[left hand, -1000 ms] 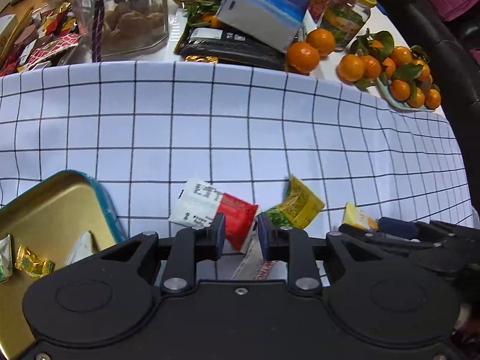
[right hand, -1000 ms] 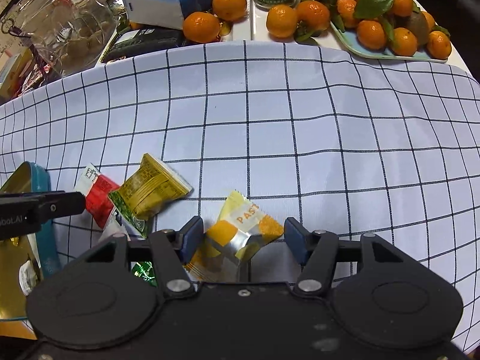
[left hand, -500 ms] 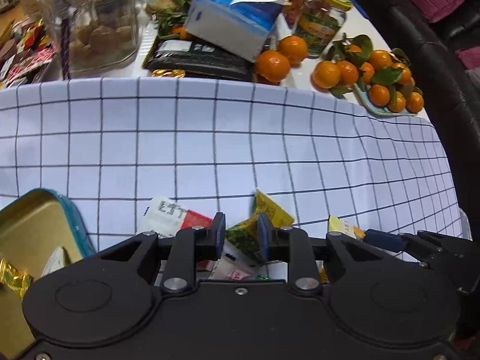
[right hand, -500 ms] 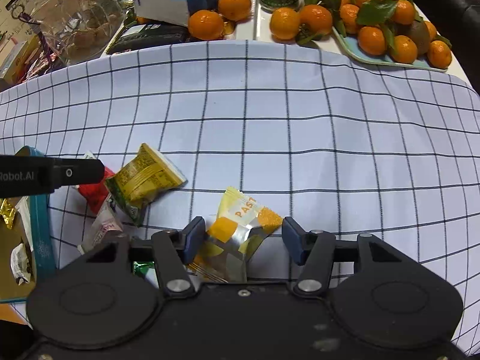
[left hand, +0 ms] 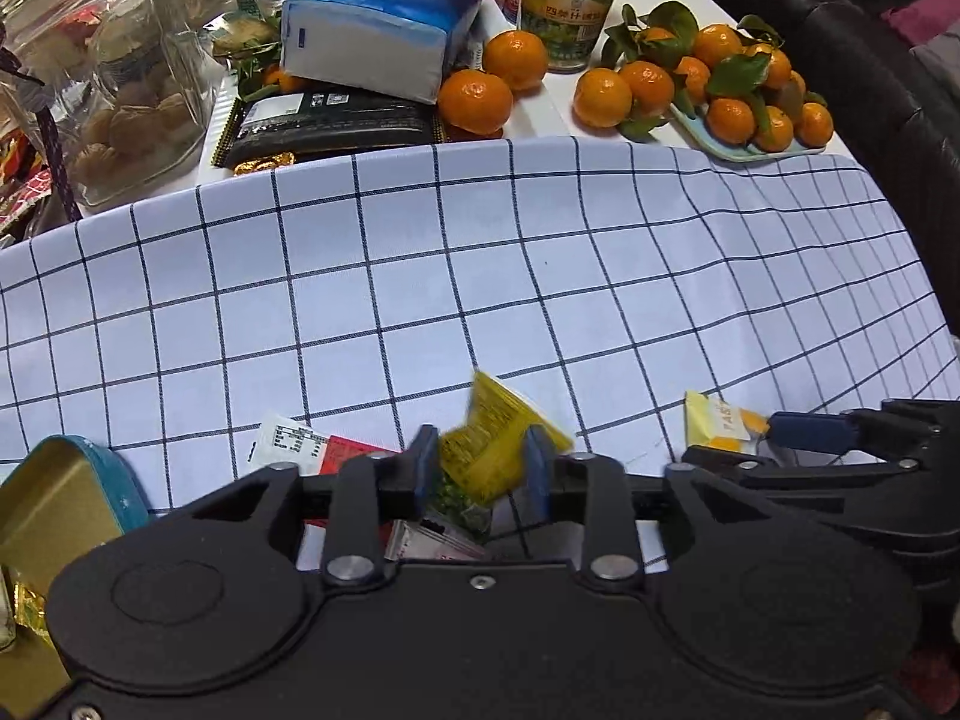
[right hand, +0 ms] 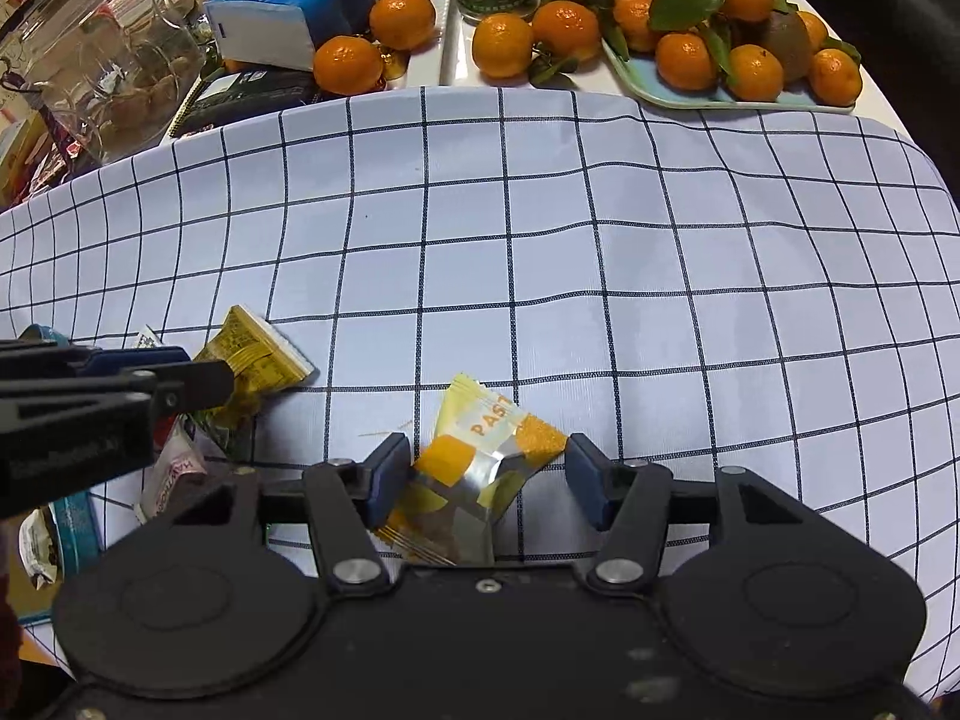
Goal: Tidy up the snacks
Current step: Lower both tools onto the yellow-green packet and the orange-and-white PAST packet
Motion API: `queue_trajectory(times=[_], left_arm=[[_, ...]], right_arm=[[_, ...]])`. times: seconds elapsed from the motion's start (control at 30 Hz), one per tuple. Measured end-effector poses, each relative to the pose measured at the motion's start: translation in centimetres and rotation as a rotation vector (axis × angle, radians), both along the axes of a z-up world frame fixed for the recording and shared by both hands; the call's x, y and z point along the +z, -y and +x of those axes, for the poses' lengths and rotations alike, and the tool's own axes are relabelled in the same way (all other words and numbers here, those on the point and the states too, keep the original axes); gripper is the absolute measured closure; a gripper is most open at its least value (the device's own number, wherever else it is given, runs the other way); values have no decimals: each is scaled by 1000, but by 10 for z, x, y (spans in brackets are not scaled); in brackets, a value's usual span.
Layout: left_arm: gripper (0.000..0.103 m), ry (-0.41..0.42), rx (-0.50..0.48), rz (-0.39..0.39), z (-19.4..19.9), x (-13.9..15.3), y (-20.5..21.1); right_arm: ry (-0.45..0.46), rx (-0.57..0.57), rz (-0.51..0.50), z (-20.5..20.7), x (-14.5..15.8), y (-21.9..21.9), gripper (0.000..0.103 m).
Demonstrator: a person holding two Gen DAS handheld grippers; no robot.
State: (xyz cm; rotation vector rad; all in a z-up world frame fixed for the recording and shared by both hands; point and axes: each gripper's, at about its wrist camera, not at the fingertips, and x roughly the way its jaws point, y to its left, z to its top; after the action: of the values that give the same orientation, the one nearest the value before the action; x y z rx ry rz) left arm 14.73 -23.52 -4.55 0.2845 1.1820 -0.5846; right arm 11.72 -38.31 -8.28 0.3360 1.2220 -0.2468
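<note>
Left tongs (left hand: 479, 468) opening astride yellow packet (left hand: 495, 435), right tongs (right hand: 487, 477) agape around upward-slanting orange packet (right hand: 480, 462).

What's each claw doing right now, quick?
Left gripper: opening around the yellow-green snack packet, no grip.
Right gripper: open, straddling the orange-and-yellow packet.

A white table (left hand: 543, 114) bears a blue-checked cloth (right hand: 540, 252), with a dark leather sofa (left hand: 888, 96) beside it.
</note>
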Motion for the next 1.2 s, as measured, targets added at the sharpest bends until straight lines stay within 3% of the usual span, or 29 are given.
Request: queue_trajectory(times=[0.33, 0.97, 1.1, 1.2], left_arm=[[57, 21, -17, 26, -2, -3, 6], [57, 3, -87, -21, -1, 3, -5], [57, 25, -163, -53, -6, 11, -4], [53, 75, -248, -27, -18, 13, 0]], right_arm=[[-2, -18, 17, -1, -1, 4, 44], [-7, -35, 30, -2, -2, 5, 44], [-9, -44, 37, -3, -2, 6, 44], [-7, -50, 42, -4, -1, 7, 44]])
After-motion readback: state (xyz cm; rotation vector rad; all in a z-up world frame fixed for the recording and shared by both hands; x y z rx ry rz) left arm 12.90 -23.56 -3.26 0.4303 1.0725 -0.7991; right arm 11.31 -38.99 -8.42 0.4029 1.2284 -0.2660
